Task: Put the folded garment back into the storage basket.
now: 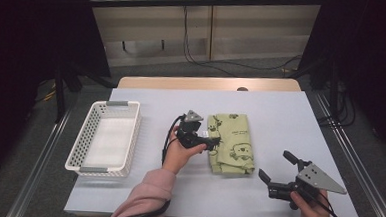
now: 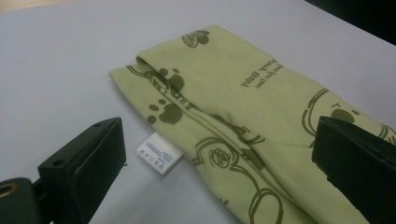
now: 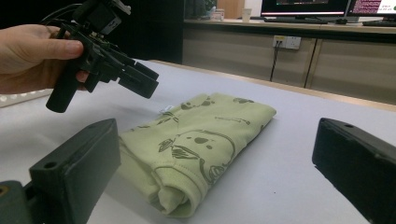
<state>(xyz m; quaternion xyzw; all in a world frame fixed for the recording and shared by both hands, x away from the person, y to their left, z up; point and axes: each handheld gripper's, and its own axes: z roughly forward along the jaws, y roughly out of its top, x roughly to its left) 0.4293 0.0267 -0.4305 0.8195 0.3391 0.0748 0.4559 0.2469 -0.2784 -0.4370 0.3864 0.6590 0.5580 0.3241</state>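
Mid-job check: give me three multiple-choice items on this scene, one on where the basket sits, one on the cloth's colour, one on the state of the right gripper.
1. Where is the basket relative to the cloth?
A. To its left
B. To its right
C. On top of it

2. What colour is the cloth?
A. Red with stripes
B. Light green with dark prints
C. Plain white

3. What state is the right gripper in?
A. Shut on the cloth
B. Shut on the basket
C. Open, holding nothing

Answers:
1 A: in the high view the white basket stands at the table's left, apart from the cloth.
2 B: the folded cloth is pale green with dark paw and bear prints.
3 C: its jaws stand wide apart, short of the cloth, above the table.
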